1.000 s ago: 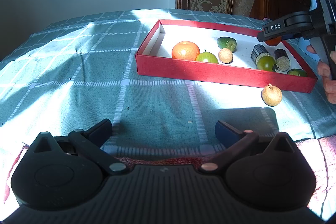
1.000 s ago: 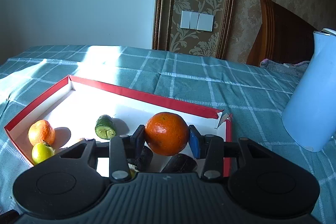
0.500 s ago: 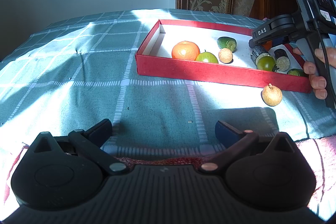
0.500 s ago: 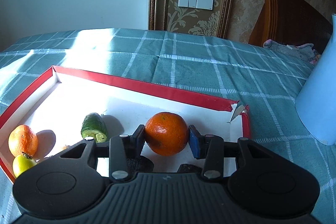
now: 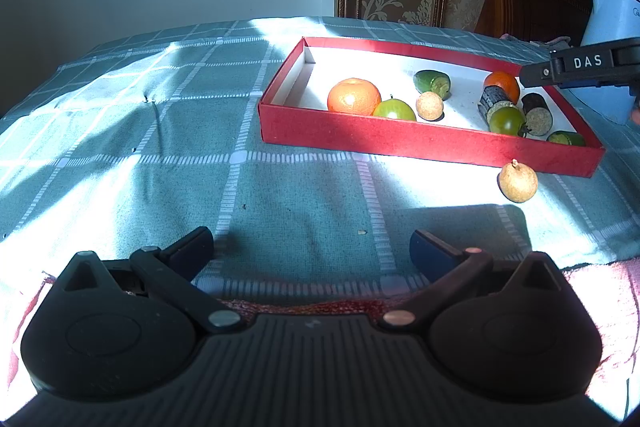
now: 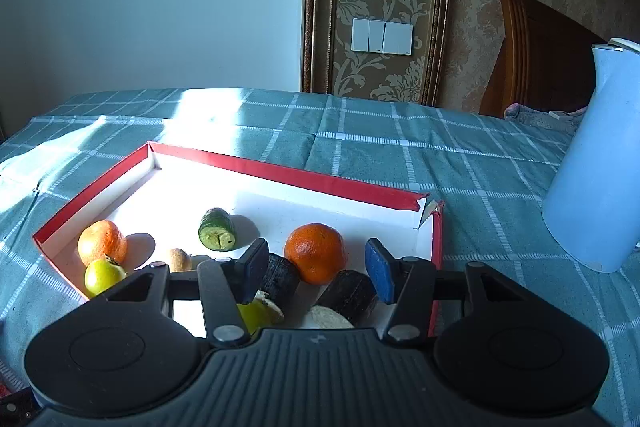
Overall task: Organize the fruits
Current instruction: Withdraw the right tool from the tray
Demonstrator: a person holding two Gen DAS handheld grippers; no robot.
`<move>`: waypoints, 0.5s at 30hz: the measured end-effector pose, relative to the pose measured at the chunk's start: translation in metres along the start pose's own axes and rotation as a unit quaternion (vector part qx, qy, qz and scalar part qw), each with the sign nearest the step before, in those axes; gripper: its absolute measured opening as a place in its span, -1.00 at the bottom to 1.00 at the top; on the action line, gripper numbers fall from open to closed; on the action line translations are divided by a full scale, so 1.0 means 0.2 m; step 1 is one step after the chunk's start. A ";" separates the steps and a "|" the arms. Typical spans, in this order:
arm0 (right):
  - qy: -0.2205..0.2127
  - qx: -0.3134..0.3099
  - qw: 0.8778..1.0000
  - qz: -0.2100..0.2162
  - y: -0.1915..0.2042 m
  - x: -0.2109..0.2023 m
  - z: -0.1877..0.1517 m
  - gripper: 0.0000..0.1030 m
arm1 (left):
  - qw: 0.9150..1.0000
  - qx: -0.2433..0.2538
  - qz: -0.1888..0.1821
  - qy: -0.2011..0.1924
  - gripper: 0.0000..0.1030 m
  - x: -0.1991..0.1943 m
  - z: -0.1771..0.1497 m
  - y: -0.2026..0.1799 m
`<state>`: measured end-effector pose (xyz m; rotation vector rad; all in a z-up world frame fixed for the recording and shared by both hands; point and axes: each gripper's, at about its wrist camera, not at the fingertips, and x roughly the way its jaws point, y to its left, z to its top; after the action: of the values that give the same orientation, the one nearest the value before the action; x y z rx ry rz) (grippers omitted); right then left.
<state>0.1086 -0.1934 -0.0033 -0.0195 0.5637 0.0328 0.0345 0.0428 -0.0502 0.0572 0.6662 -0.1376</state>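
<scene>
1. The right gripper (image 6: 316,269) is hiding parts of two dark cut pieces (image 6: 280,281) inside the red tray (image 6: 280,171).
2. Its jaws are opening, pads clear of the dimpled orange (image 6: 316,253) sitting in the tray's far-right corner.
3. The left gripper (image 5: 312,251) is hanging wide apart, empty, over checked cloth (image 5: 200,131) in front of the tray.
4. A rough tan fruit (image 5: 517,182) is lying just outside the tray's near wall.

Left gripper (image 5: 312,251) fingers wide apart, empty; right gripper (image 6: 316,267) fingers opening, nothing pressed.

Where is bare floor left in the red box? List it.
In the red box, bare white floor runs along the far wall and the left corner, behind the orange and cucumber piece. The right end, around the second orange, is crowded.
</scene>
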 end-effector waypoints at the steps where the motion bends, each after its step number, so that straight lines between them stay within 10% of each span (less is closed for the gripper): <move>1: -0.007 -0.002 1.000 0.005 0.00 -0.05 -0.03 0.02 | 1.000 0.000 0.000 0.000 1.00 0.00 0.00 0.00; 15: -0.040 -0.036 0.998 0.033 -0.01 -0.45 -0.43 0.29 | 1.000 0.002 0.001 -0.001 1.00 0.00 0.00 0.00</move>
<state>-0.0133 -0.2004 -0.0270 -0.0689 0.4832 0.1166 0.0344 0.0424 -0.0499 0.0608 0.6638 -0.1365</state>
